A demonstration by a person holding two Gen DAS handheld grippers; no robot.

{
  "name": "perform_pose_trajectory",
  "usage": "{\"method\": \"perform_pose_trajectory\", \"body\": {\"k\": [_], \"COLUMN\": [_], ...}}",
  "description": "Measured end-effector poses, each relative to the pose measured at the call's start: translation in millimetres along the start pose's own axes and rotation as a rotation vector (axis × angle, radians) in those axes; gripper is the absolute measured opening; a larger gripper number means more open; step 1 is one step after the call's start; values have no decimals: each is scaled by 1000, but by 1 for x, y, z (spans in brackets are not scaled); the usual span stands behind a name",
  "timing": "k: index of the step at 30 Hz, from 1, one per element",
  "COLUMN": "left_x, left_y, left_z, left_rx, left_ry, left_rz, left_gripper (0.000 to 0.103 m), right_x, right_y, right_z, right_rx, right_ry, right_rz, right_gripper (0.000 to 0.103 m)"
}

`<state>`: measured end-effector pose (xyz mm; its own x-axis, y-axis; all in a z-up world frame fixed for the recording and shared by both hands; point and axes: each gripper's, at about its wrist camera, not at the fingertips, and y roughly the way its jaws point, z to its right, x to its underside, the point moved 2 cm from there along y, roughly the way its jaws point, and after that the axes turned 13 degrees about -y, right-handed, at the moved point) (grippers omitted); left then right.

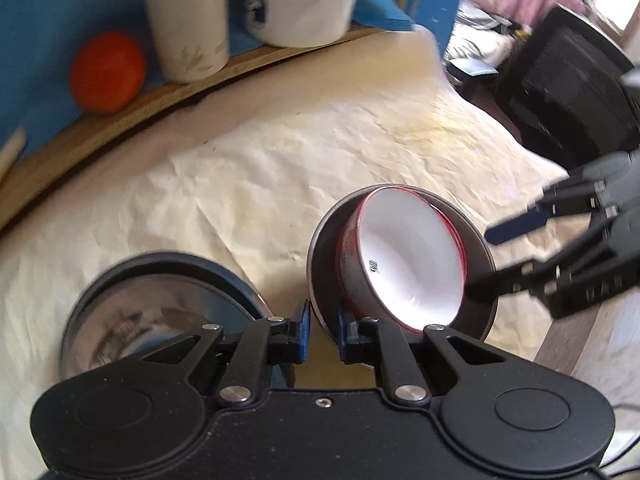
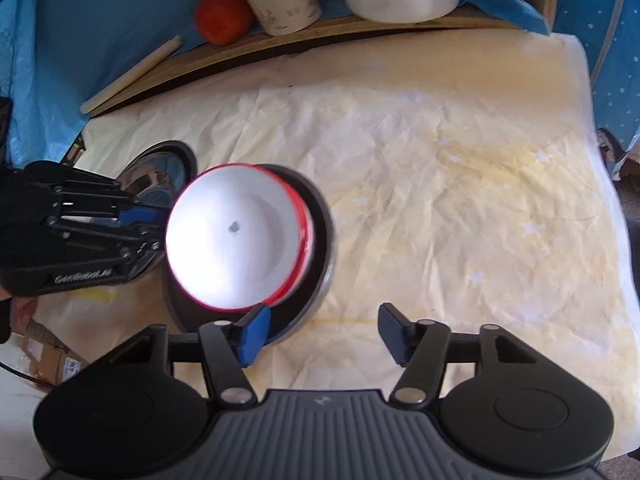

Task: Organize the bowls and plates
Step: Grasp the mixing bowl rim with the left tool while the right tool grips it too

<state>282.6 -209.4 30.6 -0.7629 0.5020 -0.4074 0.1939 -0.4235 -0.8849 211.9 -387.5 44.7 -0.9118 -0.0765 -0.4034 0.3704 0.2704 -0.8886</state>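
Nearest the lens: the left gripper (image 1: 324, 322) was seen closed on the near rim of the dark dish (image 1: 400, 316), one blue pad on each side of the thin rim.
Other jaws: the right gripper (image 2: 324, 334) was held with its jaws partly apart and nothing pinched; one finger was placed just beside the dish's edge, and no contact could be confirmed.
Place of the ware: the dark dish was set on the cream cloth (image 2: 460, 184), and the red-rimmed bowl (image 2: 236, 236) was carried inside it. A steel bowl (image 1: 160, 308) was left just beside the dish, on the side of the left gripper.
Handling, judged: the red-rimmed bowl was taken for glazed ceramic, so stiff, slick, fairly heavy and liable to chip. The dish was judged rigid and lighter, with a rim thin enough for a pinch.
Where to hold: the rim was judged the only usable grip on either piece. With the bowl loose inside, a one-sided grip on the dish was expected to let the bowl slide.
Pointing: the bowl was seen tilted, leaned against one wall of the dish, with its white mouth turned up and partly sideways.
Long axis: none was to be named, both pieces being round; only the bowl's centre line was tipped off vertical.
Background: an orange (image 1: 108, 72) and a white tumbler (image 1: 188, 28) were left well apart on a wooden ledge (image 1: 120, 104).
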Motion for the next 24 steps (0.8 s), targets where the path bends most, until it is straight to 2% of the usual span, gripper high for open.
{"method": "perform_pose_trajectory", "body": {"k": [3, 13, 15, 16, 24], "left_x": [-1, 0, 1, 1, 1], "left_y": [1, 2, 2, 2, 3], "left_z": [-4, -2, -3, -3, -2], "left_rx": [10, -1, 0, 0, -7], "left_ry": [-56, -68, -73, -71, -65], "left_rz": [-4, 7, 8, 9, 10], "left_gripper": [13, 12, 12, 12, 13], "right_x": [0, -2, -2, -3, -3], "right_y": [1, 8, 10, 10, 11], "right_z": [-6, -13, -15, -17, -19], "right_rx": [-3, -2, -17, -18, -11], "right_ry": [-11, -18, -19, -25, -24], "right_rz": [-1, -21, -20, -20, -19], "right_gripper": [54, 51, 42, 42, 41]}}
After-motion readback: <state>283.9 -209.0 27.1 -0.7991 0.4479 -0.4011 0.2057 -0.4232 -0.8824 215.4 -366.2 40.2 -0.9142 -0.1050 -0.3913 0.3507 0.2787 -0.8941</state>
